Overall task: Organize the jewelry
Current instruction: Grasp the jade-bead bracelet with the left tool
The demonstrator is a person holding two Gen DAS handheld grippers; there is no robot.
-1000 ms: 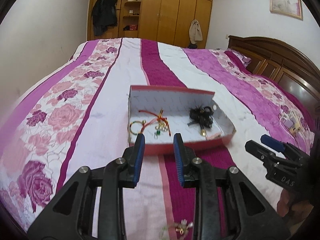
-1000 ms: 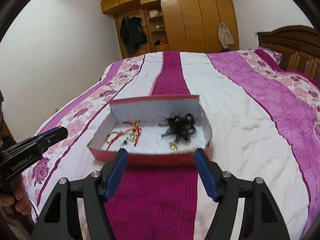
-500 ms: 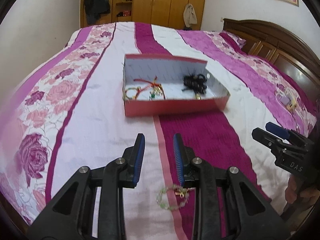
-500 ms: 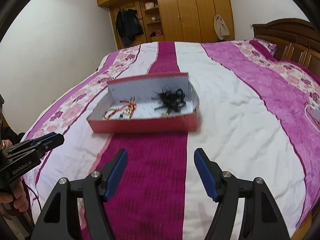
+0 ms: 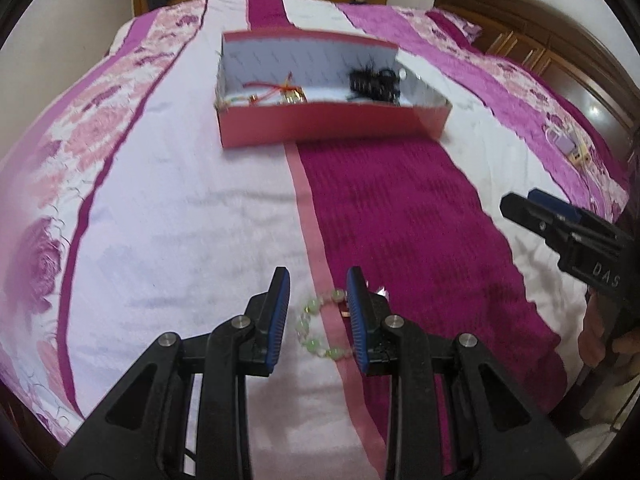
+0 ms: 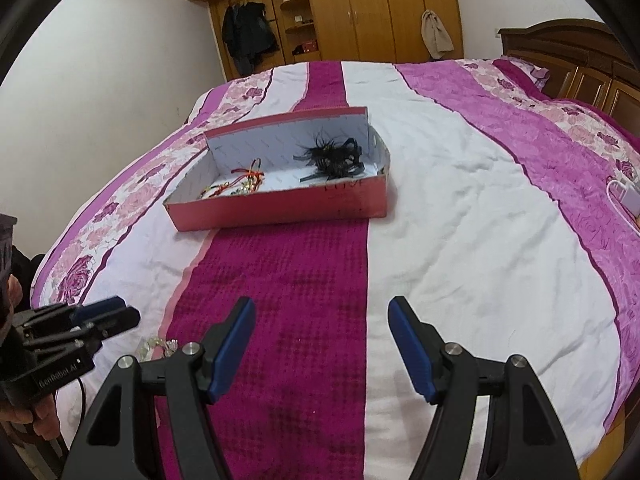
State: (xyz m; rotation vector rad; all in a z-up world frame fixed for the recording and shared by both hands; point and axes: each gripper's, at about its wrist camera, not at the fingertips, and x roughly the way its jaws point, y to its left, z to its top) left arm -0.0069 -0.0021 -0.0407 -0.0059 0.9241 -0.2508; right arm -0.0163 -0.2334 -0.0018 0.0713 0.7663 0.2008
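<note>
A pale green bead bracelet (image 5: 316,328) lies on the bedspread near the bed's front edge. My left gripper (image 5: 318,280) is open with a narrow gap and hangs just over it; part of the bracelet shows between the blue pads, which do not press on it. Farther up the bed stands a red box (image 5: 320,124) that holds red-cord jewellery (image 5: 280,90) and a black hair piece (image 5: 374,82). My right gripper (image 6: 322,308) is open wide above the magenta stripe with nothing between its fingers. In the right wrist view the bracelet (image 6: 154,346) lies beside the left gripper (image 6: 116,312).
A striped pink and white bedspread (image 6: 460,240) covers the bed. A white charger and cable (image 6: 624,196) lie near the right side. The wooden headboard (image 5: 560,40) is at the right and a wardrobe (image 6: 360,8) stands behind the bed.
The left gripper has sunk and tipped down toward the near edge, so the bracelet now lies between its fingers. Both grippers have drawn back from the box.
</note>
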